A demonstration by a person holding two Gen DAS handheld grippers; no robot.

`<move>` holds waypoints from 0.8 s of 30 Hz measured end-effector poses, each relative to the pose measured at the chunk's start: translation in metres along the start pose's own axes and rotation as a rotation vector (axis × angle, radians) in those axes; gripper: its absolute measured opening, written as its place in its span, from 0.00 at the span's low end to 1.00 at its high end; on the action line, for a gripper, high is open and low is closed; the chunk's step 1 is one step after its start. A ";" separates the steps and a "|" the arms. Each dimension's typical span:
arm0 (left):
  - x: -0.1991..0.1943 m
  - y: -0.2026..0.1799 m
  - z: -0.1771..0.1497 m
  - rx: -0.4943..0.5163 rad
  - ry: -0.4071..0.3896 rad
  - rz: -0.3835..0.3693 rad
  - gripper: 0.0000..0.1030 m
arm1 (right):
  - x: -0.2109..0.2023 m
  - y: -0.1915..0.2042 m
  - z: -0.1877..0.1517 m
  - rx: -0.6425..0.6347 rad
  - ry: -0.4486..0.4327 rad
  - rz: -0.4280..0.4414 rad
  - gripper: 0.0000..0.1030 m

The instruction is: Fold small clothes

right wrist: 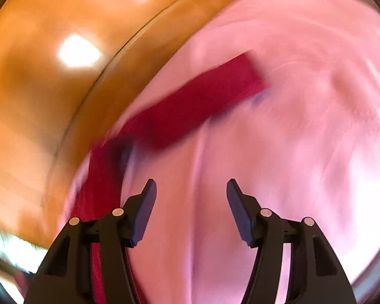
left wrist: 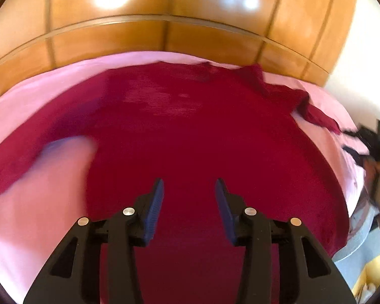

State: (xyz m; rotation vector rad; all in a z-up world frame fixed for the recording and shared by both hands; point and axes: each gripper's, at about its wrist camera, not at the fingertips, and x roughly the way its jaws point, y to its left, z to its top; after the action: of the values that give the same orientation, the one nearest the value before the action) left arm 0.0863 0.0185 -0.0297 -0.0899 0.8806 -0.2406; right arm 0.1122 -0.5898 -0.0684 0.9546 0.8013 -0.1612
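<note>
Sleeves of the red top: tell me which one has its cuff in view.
The right sleeve: its squared cuff end lies on the pink sheet. The left sleeve runs out of frame.

Both views are bright and warm-toned, with strong colour saturation. In the left wrist view, white glare patches bloom on the glossy wooden headboard (left wrist: 190, 5), washing out its grain near the top; the dark red garment (left wrist: 190, 131) looks mostly sharp in the middle but smears toward the left and right edges. Fisheye distortion bends the headboard's straight rails into arcs, and a dark vignette rings every corner. The right wrist view is heavily motion-blurred: the pink sheet (right wrist: 304, 126) and the red cloth streak into soft bands, one hard glare spot burns on the wood, and only the gripper fingers (right wrist: 144, 207) stay crisp
</note>
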 end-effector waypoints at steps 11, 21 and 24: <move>0.050 -0.049 0.001 0.050 0.099 -0.099 0.40 | 0.055 0.013 0.094 -0.150 -0.121 -0.320 0.05; 0.056 -0.048 -0.003 0.021 0.112 -0.128 0.53 | 0.066 0.006 0.131 -0.210 -0.139 -0.524 0.05; 0.049 -0.042 0.000 -0.002 0.113 -0.155 0.53 | 0.054 0.037 0.120 -0.257 -0.158 -0.440 0.05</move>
State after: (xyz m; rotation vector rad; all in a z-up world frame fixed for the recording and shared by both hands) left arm 0.1090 -0.0339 -0.0597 -0.1477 0.9871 -0.3923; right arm 0.2318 -0.6500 -0.0422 0.5069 0.8535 -0.4971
